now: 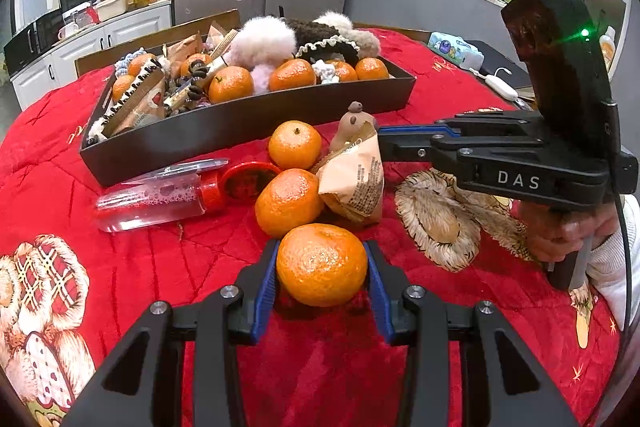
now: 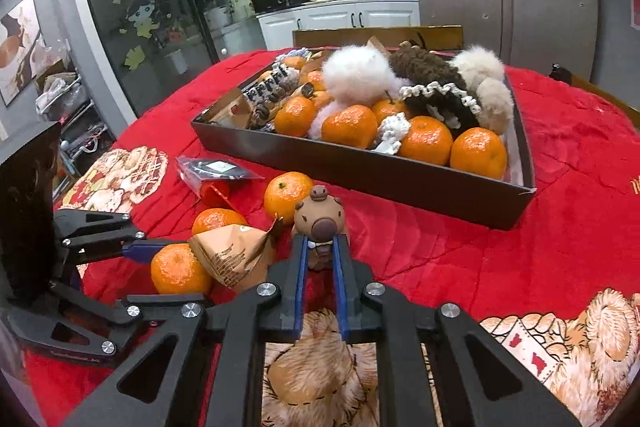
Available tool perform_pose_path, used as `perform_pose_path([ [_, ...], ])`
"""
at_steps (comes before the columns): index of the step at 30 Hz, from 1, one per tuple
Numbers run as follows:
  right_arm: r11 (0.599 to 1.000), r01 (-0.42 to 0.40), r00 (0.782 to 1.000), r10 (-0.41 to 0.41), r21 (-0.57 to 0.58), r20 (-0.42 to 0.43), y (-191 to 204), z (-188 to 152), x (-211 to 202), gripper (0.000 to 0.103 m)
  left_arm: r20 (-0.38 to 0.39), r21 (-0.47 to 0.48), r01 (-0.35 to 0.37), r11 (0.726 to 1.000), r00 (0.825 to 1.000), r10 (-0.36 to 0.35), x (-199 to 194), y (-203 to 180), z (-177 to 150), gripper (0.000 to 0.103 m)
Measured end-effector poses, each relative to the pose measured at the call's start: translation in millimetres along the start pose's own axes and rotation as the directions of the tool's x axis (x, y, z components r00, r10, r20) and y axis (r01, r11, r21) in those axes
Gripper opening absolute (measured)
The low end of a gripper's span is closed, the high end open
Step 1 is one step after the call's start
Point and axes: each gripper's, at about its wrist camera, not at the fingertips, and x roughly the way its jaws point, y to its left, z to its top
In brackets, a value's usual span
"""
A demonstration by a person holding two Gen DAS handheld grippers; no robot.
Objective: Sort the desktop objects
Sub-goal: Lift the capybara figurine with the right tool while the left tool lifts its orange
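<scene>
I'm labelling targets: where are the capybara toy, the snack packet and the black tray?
capybara toy point(image 2: 320, 217): right wrist view, on its face.
snack packet point(image 1: 356, 179): left wrist view, on its printed front.
black tray point(image 2: 400, 177): right wrist view, on its near outer wall.

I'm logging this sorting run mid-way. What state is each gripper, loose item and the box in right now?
left gripper: shut on the nearest tangerine, on the cloth.
right gripper: shut on the capybara figurine, which stands upright.
snack packet: loose, leaning against a tangerine.
two other tangerines: loose on the cloth.
clear bottle: on its side, red cap on.
black box: open, already holding tangerines, snacks, plush items.
</scene>
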Motion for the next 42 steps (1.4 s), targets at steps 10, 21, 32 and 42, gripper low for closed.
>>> perform_pose_path([
  [10,0.999,-0.023,0.999,0.025,0.046,-0.037,-9.6,-0.1,6.8,0.035,-0.013,0.005,-0.012,1.0,1.0,0.012,2.0,-1.0,0.5,0.042],
  [21,0.998,-0.055,0.994,0.058,0.044,-0.09,-0.2,12.1,32.7,0.032,-0.011,0.01,-0.02,1.0,1.0,0.02,1.1,-2.2,-0.2,0.042],
  [32,0.996,0.011,0.999,-0.006,0.091,-0.051,-8.3,8.1,20.7,0.032,0.014,0.001,-0.025,1.0,1.0,0.025,-5.6,1.7,-1.1,0.042],
  [42,0.995,0.032,0.999,-0.031,0.092,-0.015,5.4,0.7,-2.4,0.033,0.066,-0.016,-0.022,1.0,0.998,0.023,-27.5,3.7,-9.6,0.042],
])
